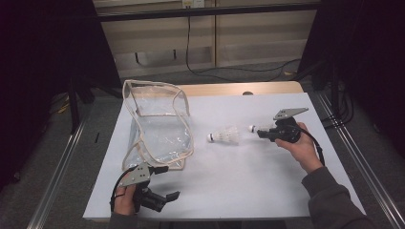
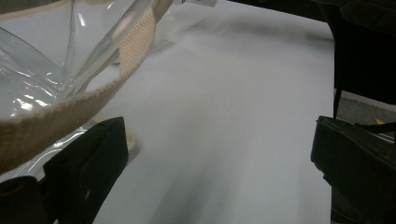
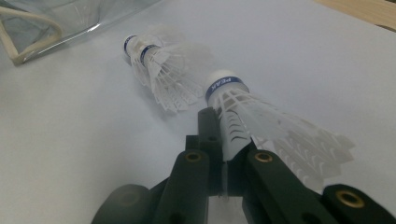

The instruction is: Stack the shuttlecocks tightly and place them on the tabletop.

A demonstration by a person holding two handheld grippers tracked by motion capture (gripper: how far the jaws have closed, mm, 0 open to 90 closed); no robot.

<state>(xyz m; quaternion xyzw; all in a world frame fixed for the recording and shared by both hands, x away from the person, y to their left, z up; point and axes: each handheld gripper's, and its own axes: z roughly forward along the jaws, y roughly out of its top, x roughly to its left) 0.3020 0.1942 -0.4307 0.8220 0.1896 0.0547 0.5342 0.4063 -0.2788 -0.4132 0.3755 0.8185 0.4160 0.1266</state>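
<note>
Right gripper (image 3: 223,140) pinches a shuttlecock (image 3: 261,116) by its thin skirt — it could slip; left gripper (image 2: 219,158) gapes near the tabletop's front-left corner.

A broad stretch of bare white bench (image 1: 239,186) lies open between the two hands, front and centre. At left, the clear plastic bag (image 1: 157,126) stands with its mouth gaping, blocking that side. Two nested shuttlecocks (image 1: 225,136) lie mid-bench, just beside the right tongs (image 1: 261,132), narrowing the passage there.
</note>
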